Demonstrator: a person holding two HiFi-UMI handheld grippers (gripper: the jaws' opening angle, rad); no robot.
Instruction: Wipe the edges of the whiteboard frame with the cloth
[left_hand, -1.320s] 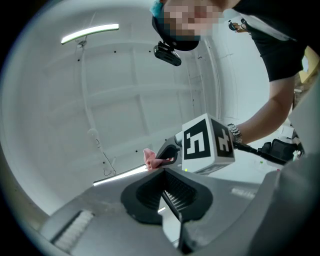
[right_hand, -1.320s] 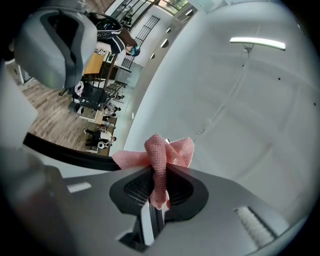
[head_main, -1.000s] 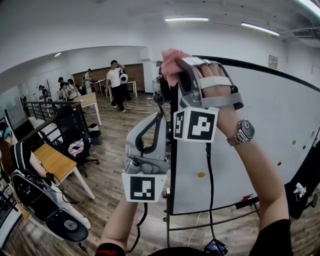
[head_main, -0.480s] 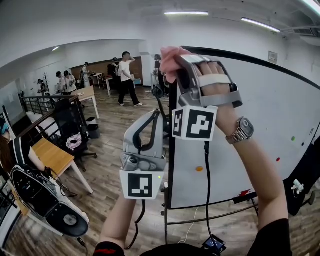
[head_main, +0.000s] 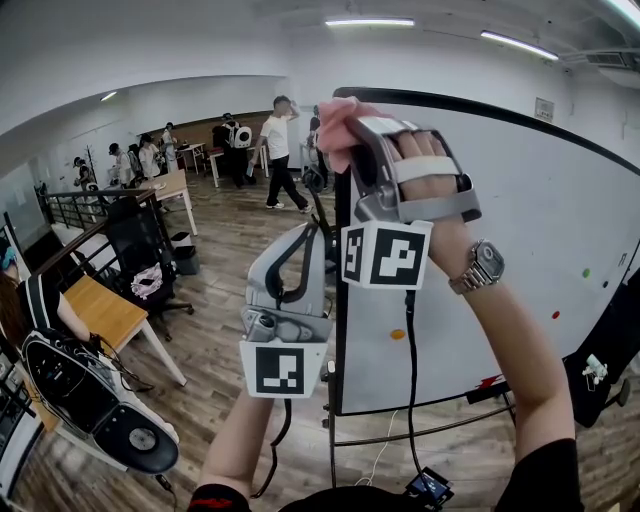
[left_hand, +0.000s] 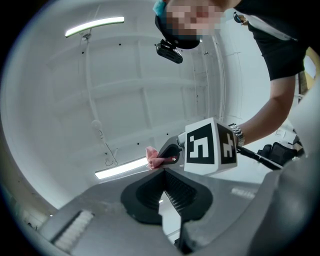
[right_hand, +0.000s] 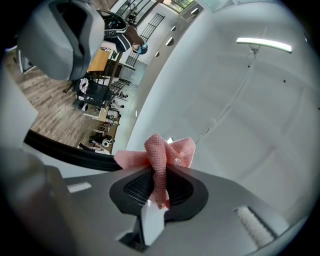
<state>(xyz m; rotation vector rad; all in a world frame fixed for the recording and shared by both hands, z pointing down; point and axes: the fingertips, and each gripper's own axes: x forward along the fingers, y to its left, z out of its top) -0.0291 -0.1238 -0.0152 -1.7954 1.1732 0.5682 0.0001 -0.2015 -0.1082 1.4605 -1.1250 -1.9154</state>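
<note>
Shifted since one second ago: right tongs (head_main: 352, 135) with the pink cloth (head_main: 335, 118), then at the top left corner of the whiteboard frame (head_main: 341, 300), now a little below this corner, on the black left edge. Also moved: person in white shirt (head_main: 279, 150) in the background, now more to the right, just beside the cloth in the head view.

Right tongs pressed together on the cloth, with one fold pinched between the ribbed pads and a loose bunch sticking out past the tips. Cloth touching the frame edge, as far as visible from the head view. Held high by a hand (head_main: 430, 165), with a wristwatch (head_main: 478, 268) on the arm.

Lower down, left tongs (left_hand: 162, 175) just beside the same left edge, pointing up, pads closed on each other with nothing between, apart from the cloth.

On the whiteboard (head_main: 500, 230), a small orange dot (head_main: 398, 335), green dot (head_main: 586, 272) and red dot (head_main: 555, 315). Black cable (head_main: 411, 380) hanging from the right tongs in front of the board.

To the left, well apart from the board: black office chair (head_main: 140, 250) with a pale bundle (head_main: 152, 293) on the seat, wooden tabletop (head_main: 110, 320) near it, metal railing (head_main: 75, 212) behind. Dark box (head_main: 188, 270) on the wooden floor (head_main: 230, 340) beside the chair; content not to be made out. More people (head_main: 140, 160) far back in the room.
</note>
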